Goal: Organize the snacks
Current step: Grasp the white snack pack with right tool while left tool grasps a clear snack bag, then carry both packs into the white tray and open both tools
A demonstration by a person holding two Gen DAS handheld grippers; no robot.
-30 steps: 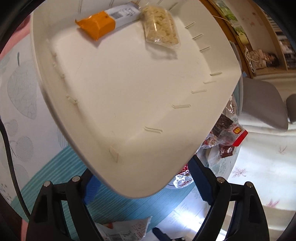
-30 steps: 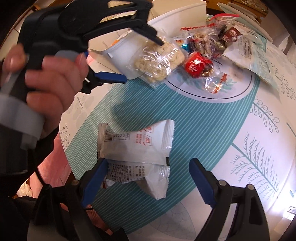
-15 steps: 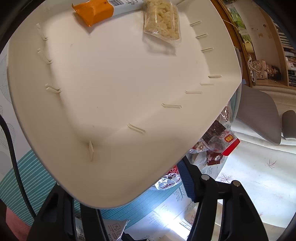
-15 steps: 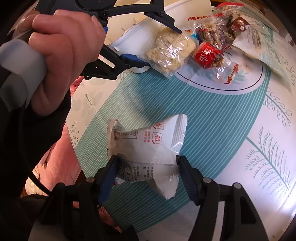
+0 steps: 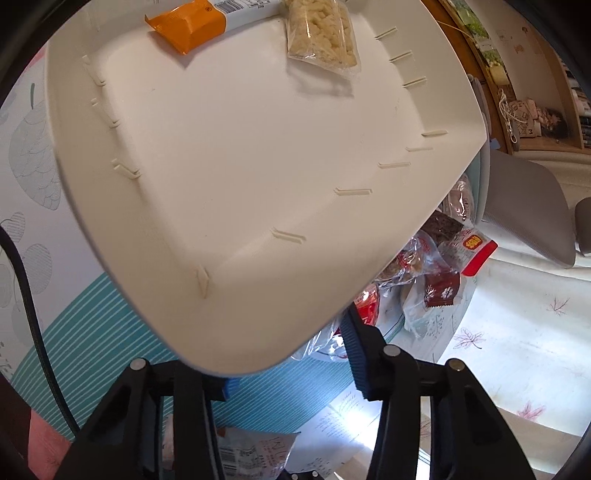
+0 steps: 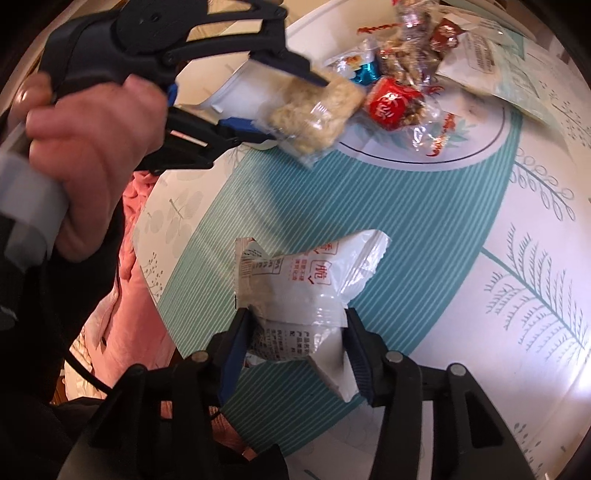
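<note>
My left gripper (image 5: 291, 365) is shut on the near corner of a cream tray (image 5: 229, 192) and holds it tilted above the table. An orange-and-white bar (image 5: 192, 18) and a clear bag of pale puffed snack (image 5: 321, 33) lie at the tray's far end. In the right wrist view the left gripper (image 6: 266, 103) shows holding the tray (image 6: 240, 96), with a puffed snack bag (image 6: 317, 114) beside it. My right gripper (image 6: 295, 339) is shut on a white snack packet (image 6: 306, 291) lying on the teal striped tablecloth.
A pile of red, brown and clear wrapped snacks (image 6: 402, 88) lies at the table's middle, also seen past the tray's right edge (image 5: 436, 269). A flat white-green packet (image 6: 487, 62) lies beyond it. A grey chair (image 5: 524, 206) stands off the table's far side.
My right gripper moved onto the white packet and closed on it, crumpling it. The left gripper tightened on the tray corner and the tray tilted a little.
</note>
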